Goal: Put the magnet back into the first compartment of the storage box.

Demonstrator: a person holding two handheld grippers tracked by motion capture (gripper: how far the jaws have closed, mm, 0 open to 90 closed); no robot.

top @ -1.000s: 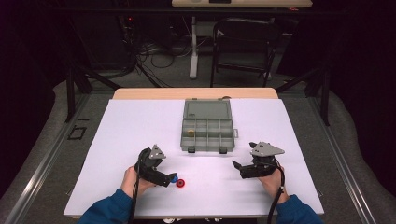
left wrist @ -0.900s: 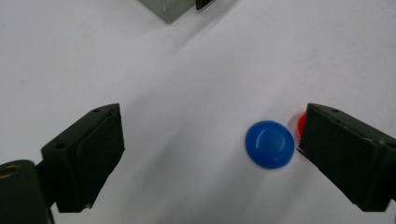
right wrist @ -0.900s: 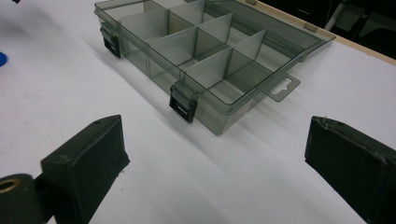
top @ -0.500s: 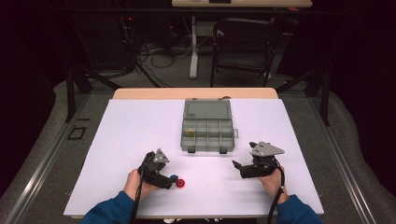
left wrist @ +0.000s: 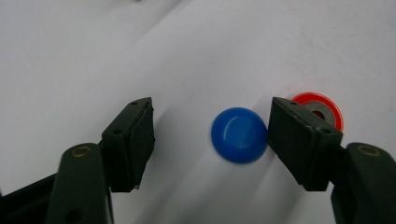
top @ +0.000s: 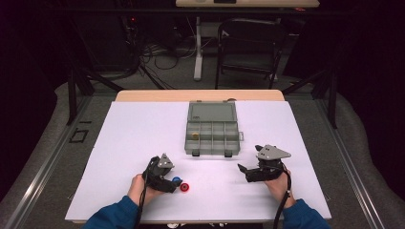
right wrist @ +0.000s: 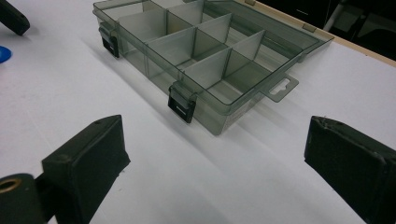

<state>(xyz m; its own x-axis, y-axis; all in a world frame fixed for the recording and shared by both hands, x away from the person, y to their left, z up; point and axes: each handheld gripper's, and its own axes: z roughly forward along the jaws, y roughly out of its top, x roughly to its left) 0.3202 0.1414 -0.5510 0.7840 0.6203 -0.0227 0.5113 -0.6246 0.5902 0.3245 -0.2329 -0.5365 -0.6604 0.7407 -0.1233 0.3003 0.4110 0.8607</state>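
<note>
The left tool [left wrist: 208, 135] sits low on the table [top: 119, 143] with its jaws around a small blue cap [left wrist: 239, 135]. The jaws have just been closing on it, but the grip is not made: the jaw at 3 o'clock of the cap touches its edge or stands just beside it, while the jaw at 9 o'clock is clearly apart from it, with bare table between. So the left tool is open around the cap, and the cap lies flat on the table.

Just past the 3 o'clock jaw, at about 2 o'clock of the cap, lies a red ring [left wrist: 322, 110] with a grey centre, partly hidden by that jaw. In the high view the cap [top: 176, 181] and the ring [top: 185, 187] lie side by side near the front edge of the table.

The right tool [right wrist: 217, 154] hangs with its jaws wide apart and nothing between them, aimed toward a grey compartment box [right wrist: 205, 56], which stands open at 12 o'clock of the two small parts and well apart from them. One compartment seems to hold a small yellowish piece [top: 194, 136].

As a judgement, the work is at an early stage: the cap has yet to be gripped, lifted and carried to a compartment, and the ring waits untouched on the table.
</note>
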